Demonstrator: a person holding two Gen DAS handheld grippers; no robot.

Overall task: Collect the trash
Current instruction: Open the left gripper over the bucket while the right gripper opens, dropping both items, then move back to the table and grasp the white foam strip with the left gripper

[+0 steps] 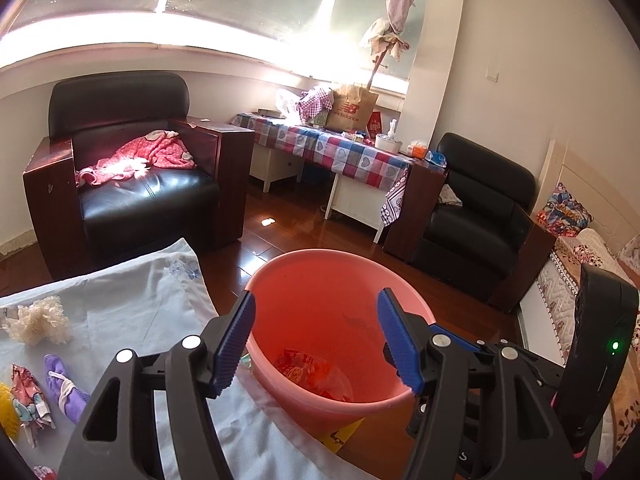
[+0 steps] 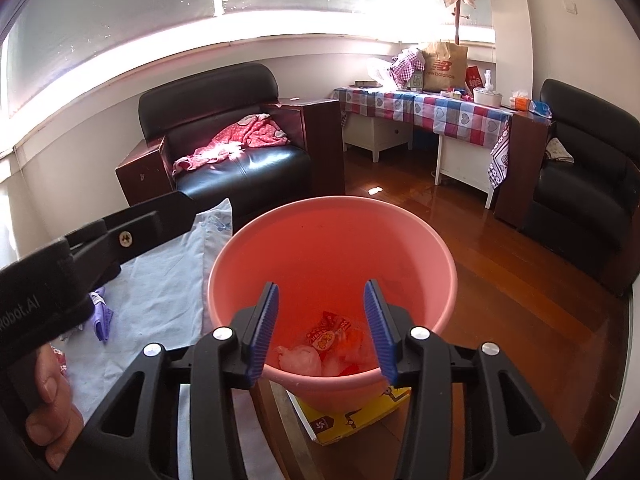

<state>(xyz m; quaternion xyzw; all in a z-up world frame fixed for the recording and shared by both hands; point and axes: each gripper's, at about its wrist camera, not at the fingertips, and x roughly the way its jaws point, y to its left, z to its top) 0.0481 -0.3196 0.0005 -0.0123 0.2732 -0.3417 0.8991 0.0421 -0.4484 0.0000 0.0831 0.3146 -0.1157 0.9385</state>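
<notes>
Both grippers hang over the pink bin (image 2: 332,264) at frame centre, left gripper (image 1: 318,340) and right gripper (image 2: 322,328) with jaws open and empty; wrappers (image 2: 332,340) lie inside. More trash (image 1: 28,396) waits lower left on the desk (image 1: 152,312).

Wrappers (image 2: 328,340) in bucket (image 2: 420,232) beside cloth (image 2: 160,280)
</notes>
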